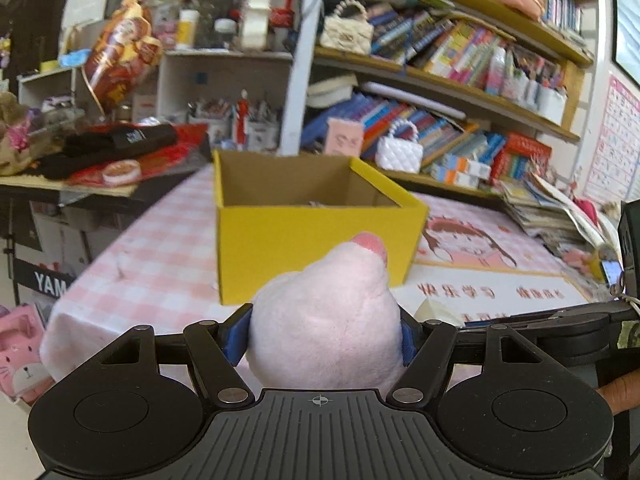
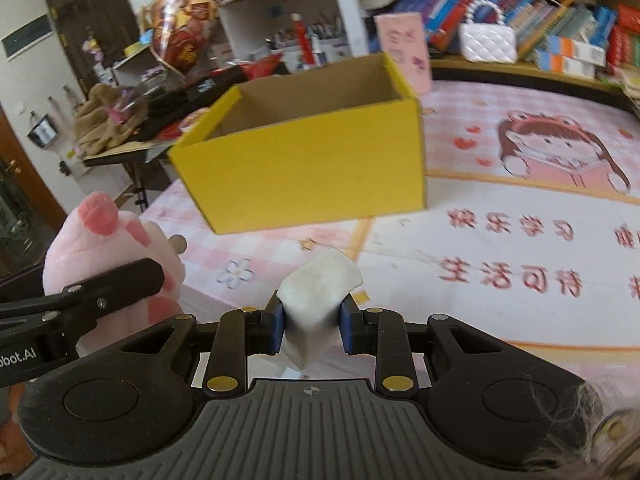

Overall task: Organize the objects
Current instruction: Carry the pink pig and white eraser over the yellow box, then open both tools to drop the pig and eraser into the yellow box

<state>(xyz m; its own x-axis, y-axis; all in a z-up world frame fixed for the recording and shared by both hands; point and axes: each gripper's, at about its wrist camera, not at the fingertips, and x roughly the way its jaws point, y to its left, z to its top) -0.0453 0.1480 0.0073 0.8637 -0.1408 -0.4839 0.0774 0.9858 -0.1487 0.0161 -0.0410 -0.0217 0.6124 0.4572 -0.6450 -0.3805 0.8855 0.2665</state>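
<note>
A: What do the left gripper (image 1: 324,336) jaws have?

B: They are clamped on the pink plush toy (image 1: 328,312), one blue pad against each side. The toy's darker pink tip rises just ahead of the jaws.

A: And the right gripper (image 2: 312,326)?

B: Its jaws are squeezed onto a pale grey-white block (image 2: 318,296), which sticks out forward and upward between the pads. It may be a sponge or an eraser; the blur leaves that unclear.

A: Where is the yellow box (image 2: 312,164)?

B: Straight ahead of both pairs of jaws, open-topped, standing on the table (image 2: 500,240) with its pink printed cover. The plush toy shows to the left of the right jaws, beside the box's near corner.
</note>
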